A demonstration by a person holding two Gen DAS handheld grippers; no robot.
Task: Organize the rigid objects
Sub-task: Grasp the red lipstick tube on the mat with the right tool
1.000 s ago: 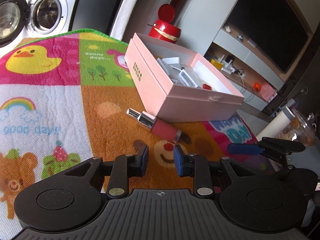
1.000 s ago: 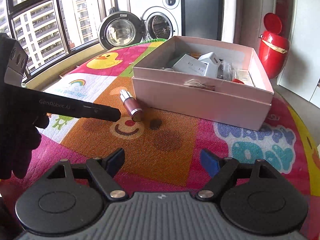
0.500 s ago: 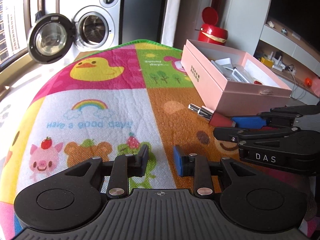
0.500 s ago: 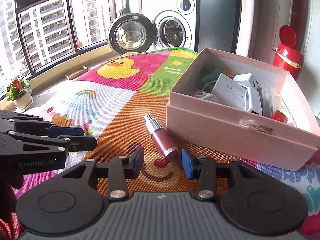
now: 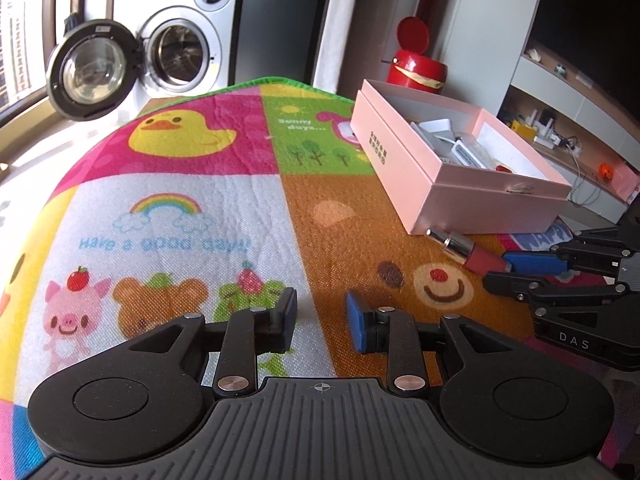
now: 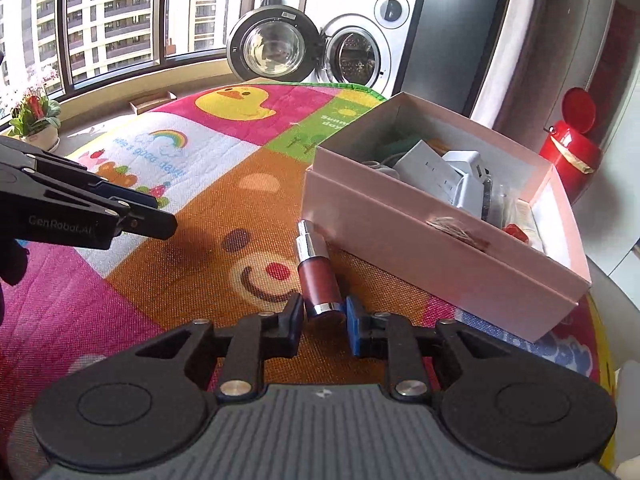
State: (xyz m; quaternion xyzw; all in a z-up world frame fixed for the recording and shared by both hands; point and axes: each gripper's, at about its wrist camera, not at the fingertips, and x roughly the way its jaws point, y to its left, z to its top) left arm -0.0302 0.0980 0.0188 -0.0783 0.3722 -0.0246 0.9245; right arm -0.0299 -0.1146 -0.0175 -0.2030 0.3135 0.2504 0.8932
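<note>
The right tongs (image 6: pixel 323 322) sit low over the worktop with their two pads on either side of the base of a small red bottle (image 6: pixel 319 280), narrowed until they look pressed against its silver end cap. The bottle lies on its side on the orange bear-face panel of a colourful mat (image 6: pixel 200 248), its silver neck pointing at the pink box (image 6: pixel 440 248) and its tip just beside the near wall of the box. The box is open on top and holds white chargers and plugs (image 6: pixel 448 176) (plus some smaller bits too jumbled to name). The left tongs (image 5: pixel 320 316) hover above the mat well to the left of the bottle, parted by a moderate gap with nothing between the pads. In the left view the bottle (image 5: pixel 468 250) shows beside the corner of the box (image 5: pixel 452 184), with the right tongs (image 5: pixel 516 272) reaching in from the right edge at its red end. Behind the mat stand a washing machine (image 6: pixel 352 52) with its round door swung open and a red bin (image 6: pixel 572 148).
</note>
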